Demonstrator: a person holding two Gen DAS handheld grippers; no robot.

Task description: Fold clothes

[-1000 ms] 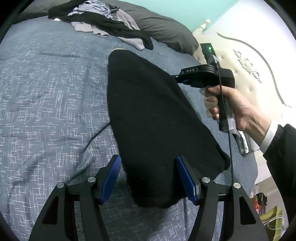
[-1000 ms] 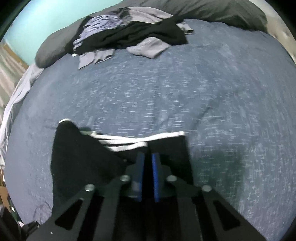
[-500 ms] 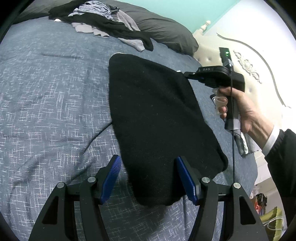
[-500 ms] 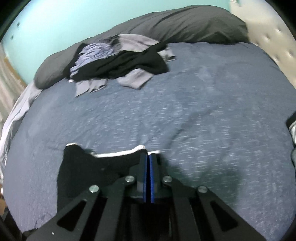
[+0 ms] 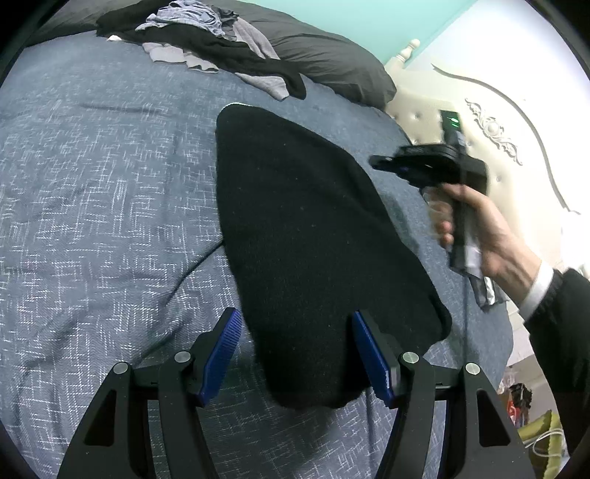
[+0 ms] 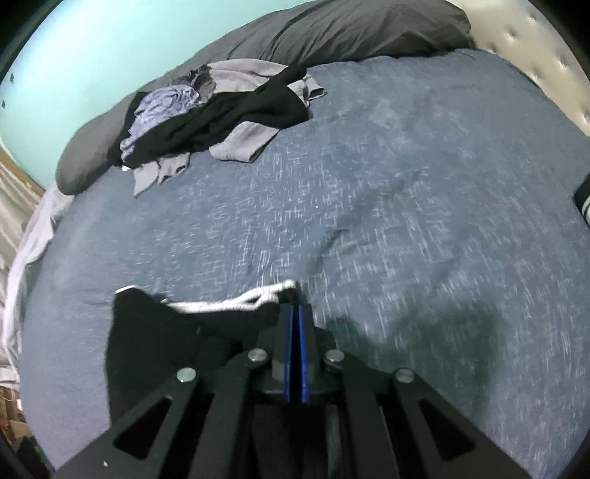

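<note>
Blue bedspread (image 5: 92, 191) carries a black garment (image 5: 302, 235); left gripper (image 5: 295, 353) gapes at 6 o'clock, right gripper (image 6: 295, 324) pinches its white-trimmed edge.

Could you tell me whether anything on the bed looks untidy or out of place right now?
Yes: a heap of black and grey clothes lies crumpled against the dark pillow at the far side of the blue bedspread, unfolded. The black garment nearer by lies flat.
</note>
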